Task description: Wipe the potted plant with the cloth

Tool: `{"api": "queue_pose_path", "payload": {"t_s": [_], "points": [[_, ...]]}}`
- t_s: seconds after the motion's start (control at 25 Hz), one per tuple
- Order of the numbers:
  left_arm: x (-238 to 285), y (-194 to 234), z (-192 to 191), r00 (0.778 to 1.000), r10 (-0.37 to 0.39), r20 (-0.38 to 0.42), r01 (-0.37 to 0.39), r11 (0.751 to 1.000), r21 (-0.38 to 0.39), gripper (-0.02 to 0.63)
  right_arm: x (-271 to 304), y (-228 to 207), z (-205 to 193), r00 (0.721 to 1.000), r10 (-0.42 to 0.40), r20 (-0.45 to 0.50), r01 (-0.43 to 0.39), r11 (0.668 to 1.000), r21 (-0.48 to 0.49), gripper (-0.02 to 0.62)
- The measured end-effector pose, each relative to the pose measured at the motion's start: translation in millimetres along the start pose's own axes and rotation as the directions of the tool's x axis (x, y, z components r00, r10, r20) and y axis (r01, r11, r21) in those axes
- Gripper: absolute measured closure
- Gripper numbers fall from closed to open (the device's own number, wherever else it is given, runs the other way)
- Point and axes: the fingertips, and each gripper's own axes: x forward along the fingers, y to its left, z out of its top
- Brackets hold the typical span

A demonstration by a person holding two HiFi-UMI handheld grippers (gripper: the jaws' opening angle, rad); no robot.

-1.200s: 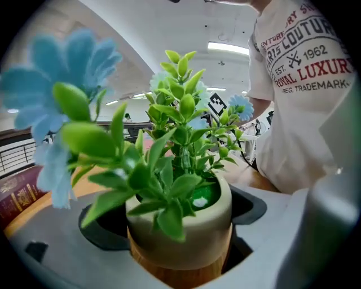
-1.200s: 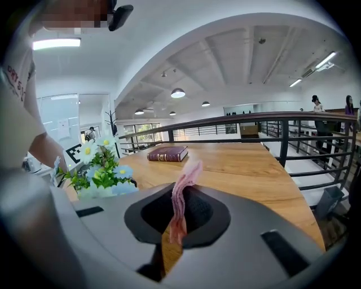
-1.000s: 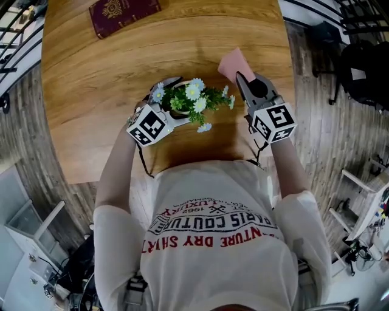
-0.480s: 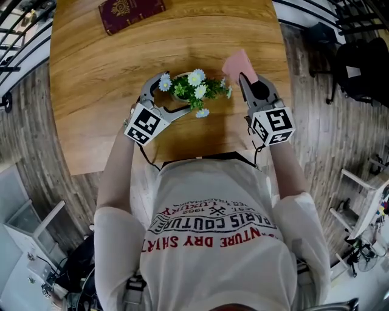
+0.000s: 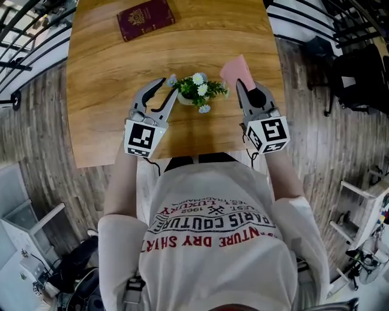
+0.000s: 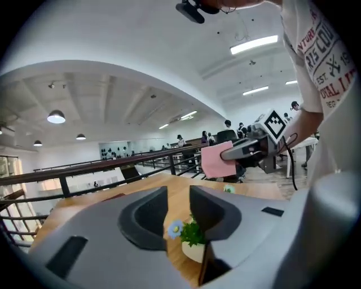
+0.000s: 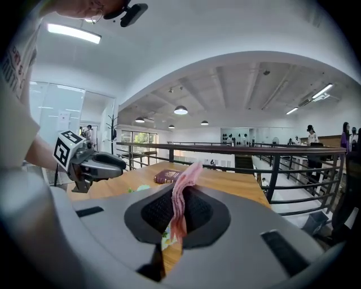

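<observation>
One potted plant (image 5: pixel 197 91), one pink cloth (image 5: pixel 236 68), one maroon booklet (image 5: pixel 146 18), one table (image 5: pixel 103 79).

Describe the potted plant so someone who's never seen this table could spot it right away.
Start with the wooden table: the potted plant stands in its nearer half, far from the maroon booklet at the far end. It is a small pale pot of green leaves with white and blue daisy-like flowers, the only leafy thing there; the pink cloth to its right is plain.

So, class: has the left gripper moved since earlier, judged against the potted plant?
Yes. The left gripper has come off the potted plant, leftwards; its jaws have just been closing, empty.
</observation>
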Motion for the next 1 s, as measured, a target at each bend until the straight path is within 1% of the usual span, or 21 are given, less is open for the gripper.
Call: {"api": "queue_pose_path", "payload": {"t_s": [0.04, 0.08, 0.12, 0.16, 0.24, 0.36, 0.44, 0.52, 0.68, 1.0], "points": [[-4.2, 1.6, 5.4, 1.000, 0.008, 0.004, -0.008, 1.000, -0.021, 0.506, -1.3, 5.6, 3.4, 1.000, 0.007, 0.010, -0.007, 1.000, 0.004, 0.558], [-8.7, 2.6, 11.1, 1.000, 0.013, 0.011, -0.012, 0.999, -0.047, 0.552, -2.6, 11.3, 6.7, 1.000, 0.012, 0.019, -0.012, 1.000, 0.008, 0.558], [-12.7, 3.5, 17.3, 1.000, 0.015, 0.021, -0.014, 0.997, -0.071, 0.575, -3.2, 16.5, 10.3, 0.999, 0.017, 0.030, -0.017, 1.000, 0.010, 0.558], [-15.4, 5.0, 23.9, 0.999, 0.019, 0.033, -0.016, 0.996, -0.088, 0.584, -2.9, 20.9, 14.5, 0.999, 0.021, 0.042, -0.021, 1.000, 0.005, 0.558], [-17.5, 9.6, 36.0, 0.998, 0.040, 0.051, -0.035, 0.995, -0.096, 0.589, -0.9, 27.4, 24.1, 0.997, 0.029, 0.065, -0.028, 0.999, -0.018, 0.558], [-25.2, 16.0, 48.2, 0.994, 0.097, 0.060, -0.091, 0.992, -0.090, 0.591, -2.7, 35.9, 35.9, 0.995, 0.038, 0.094, -0.033, 0.998, -0.058, 0.558], [-32.3, 21.7, 52.3, 0.989, 0.137, 0.058, -0.132, 0.988, -0.087, 0.591, -4.2, 39.1, 42.3, 0.993, 0.041, 0.110, -0.033, 0.996, -0.078, 0.559], [-37.0, 26.3, 53.3, 0.986, 0.161, 0.051, -0.157, 0.985, -0.074, 0.591, -4.3, 40.3, 47.8, 0.991, 0.045, 0.123, -0.034, 0.996, -0.086, 0.560], [-40.9, 26.8, 55.0, 0.983, 0.173, 0.060, -0.169, 0.984, -0.055, 0.591, -3.8, 42.0, 51.1, 0.991, 0.058, 0.124, -0.047, 0.995, -0.091, 0.560], [-40.4, 26.3, 55.6, 0.984, 0.162, 0.068, -0.157, 0.985, -0.074, 0.591, -0.6, 39.2, 52.1, 0.992, 0.060, 0.110, -0.048, 0.993, -0.105, 0.560]]}}
